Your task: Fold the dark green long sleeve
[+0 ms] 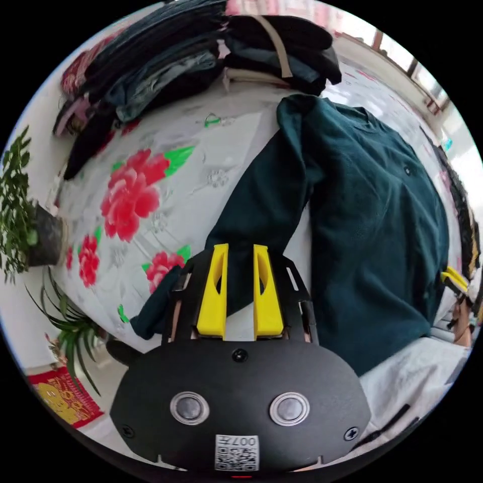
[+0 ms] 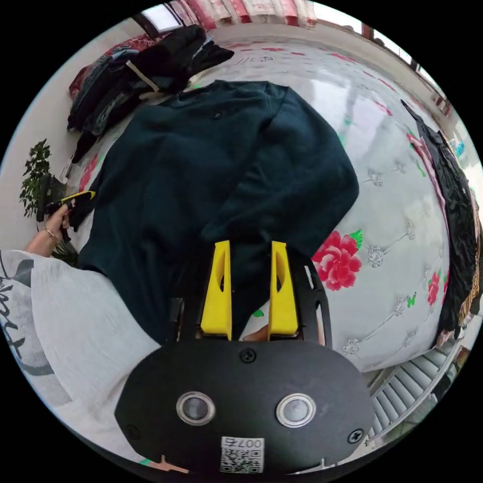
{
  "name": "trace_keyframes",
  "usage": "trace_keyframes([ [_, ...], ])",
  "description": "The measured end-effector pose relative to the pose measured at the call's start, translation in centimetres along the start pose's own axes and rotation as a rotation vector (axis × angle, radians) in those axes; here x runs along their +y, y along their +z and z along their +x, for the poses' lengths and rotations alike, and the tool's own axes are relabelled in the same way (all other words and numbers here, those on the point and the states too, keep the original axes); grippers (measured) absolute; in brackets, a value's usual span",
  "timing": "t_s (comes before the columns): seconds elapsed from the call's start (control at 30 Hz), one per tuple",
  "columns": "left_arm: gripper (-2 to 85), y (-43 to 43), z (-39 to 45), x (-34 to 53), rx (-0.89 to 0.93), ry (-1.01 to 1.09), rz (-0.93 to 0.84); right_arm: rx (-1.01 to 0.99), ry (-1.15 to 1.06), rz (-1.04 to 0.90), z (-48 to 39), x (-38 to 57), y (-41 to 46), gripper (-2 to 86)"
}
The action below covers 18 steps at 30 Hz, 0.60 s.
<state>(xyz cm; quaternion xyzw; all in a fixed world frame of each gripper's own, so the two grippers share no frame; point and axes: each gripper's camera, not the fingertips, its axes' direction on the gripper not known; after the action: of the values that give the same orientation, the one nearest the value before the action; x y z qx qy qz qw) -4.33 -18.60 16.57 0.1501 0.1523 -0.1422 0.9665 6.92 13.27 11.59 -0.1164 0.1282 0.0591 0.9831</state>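
A bed with a floral sheet (image 1: 151, 166) carries the dark green long sleeve (image 1: 362, 216), laid flat. In the left gripper view, the left tool (image 1: 240, 289) is spread over one sleeve at 6 o'clock; folded clothes (image 1: 166, 65) at 11 o'clock. In the right gripper view, the right tool (image 2: 250, 292) is spread over the other sleeve; a hand (image 2: 53, 226) at 9 o'clock.

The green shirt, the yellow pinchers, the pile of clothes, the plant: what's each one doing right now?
dark green long sleeve: spread flat on the flowered bed sheet, one sleeve folded in across the front.
left gripper: jaws apart, over the other sleeve, which lies stretched out.
right gripper: jaws apart, over the folded-in sleeve.
pile of dark clothes: stacked unevenly beyond the collar.
potted plant: standing upright beside the bed.
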Motion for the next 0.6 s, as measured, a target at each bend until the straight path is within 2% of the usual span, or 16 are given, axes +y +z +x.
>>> trace_keyframes([
  [0.13,5.7,1.8,-2.1,-3.9,-0.01,0.033,-0.041,-0.019,-0.136,-0.061,0.6,-2.8,-1.5,2.6],
  [0.23,3.3,1.9,-9.5,-7.6,-0.059,-0.131,-0.081,0.057,-0.171,0.061,4.3,-4.2,-6.6,1.1],
  [0.3,1.0,-1.7,-16.4,-8.9,0.023,-0.308,0.058,0.211,-0.017,0.176,9.2,-5.3,-11.4,0.8],
  [0.43,1.1,-4.5,-21.1,-10.2,0.151,-0.357,0.164,0.218,0.347,0.319,18.2,-4.6,-17.6,1.6],
  [0.5,3.2,-4.9,-21.0,-9.5,0.157,-0.362,0.194,0.314,0.62,0.409,21.6,-2.1,-19.8,3.2],
  [0.57,5.8,-5.1,-20.2,-7.7,0.148,-0.356,0.224,0.318,0.684,0.457,21.8,-0.5,-20.1,4.4],
  [0.6,7.0,-5.1,-19.5,-6.1,0.143,-0.348,0.232,0.254,0.67,0.465,21.3,0.1,-19.4,5.2],
])
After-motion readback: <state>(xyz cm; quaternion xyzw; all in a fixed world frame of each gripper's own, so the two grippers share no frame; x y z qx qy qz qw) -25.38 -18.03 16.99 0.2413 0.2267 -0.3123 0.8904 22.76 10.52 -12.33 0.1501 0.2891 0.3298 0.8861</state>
